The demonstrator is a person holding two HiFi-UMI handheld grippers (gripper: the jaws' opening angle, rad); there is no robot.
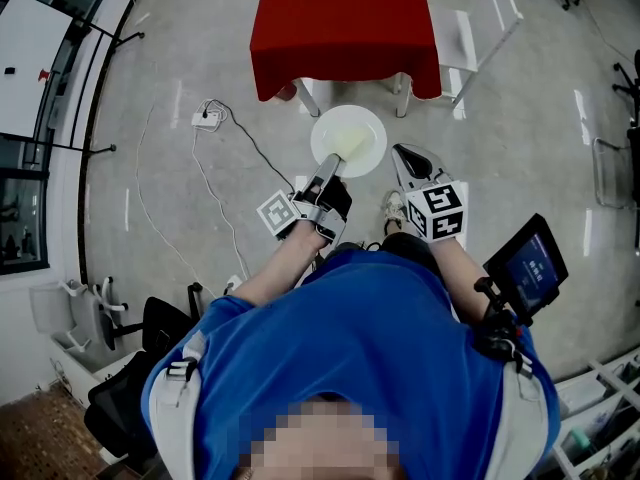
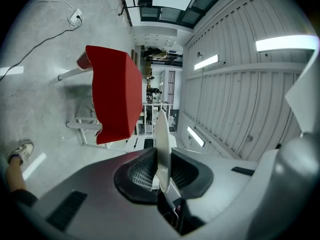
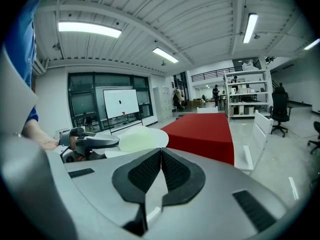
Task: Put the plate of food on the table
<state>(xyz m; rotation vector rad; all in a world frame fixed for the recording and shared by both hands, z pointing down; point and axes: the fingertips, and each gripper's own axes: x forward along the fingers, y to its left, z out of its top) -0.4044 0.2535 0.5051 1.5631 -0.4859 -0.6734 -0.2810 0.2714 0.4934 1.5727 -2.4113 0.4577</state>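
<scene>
Plate of food point(image 1: 348, 140) held in the air, short of the red-clothed table point(image 1: 345, 23)

1 claw carried it: the left gripper point(image 1: 334, 163) was clamped on the plate's rim on the side away from the table, so the plate hung just short of the table's near edge, over the floor point(image 1: 180, 198). The table lay straight ahead of those jaws, its long axis running onward. The right gripper point(image 1: 408, 158), equally short of the table, had its jaws together on nothing. The move ahead likely called for a forward reach past that edge, then lowering.

Cut off and unclear
The red-clothed table point(image 1: 345, 23) runs off the head view's top edge. The food point(image 1: 345, 146) on the plate point(image 1: 377, 133) is too pale to identify, and the left gripper view shows that plate only edge-on.
</scene>
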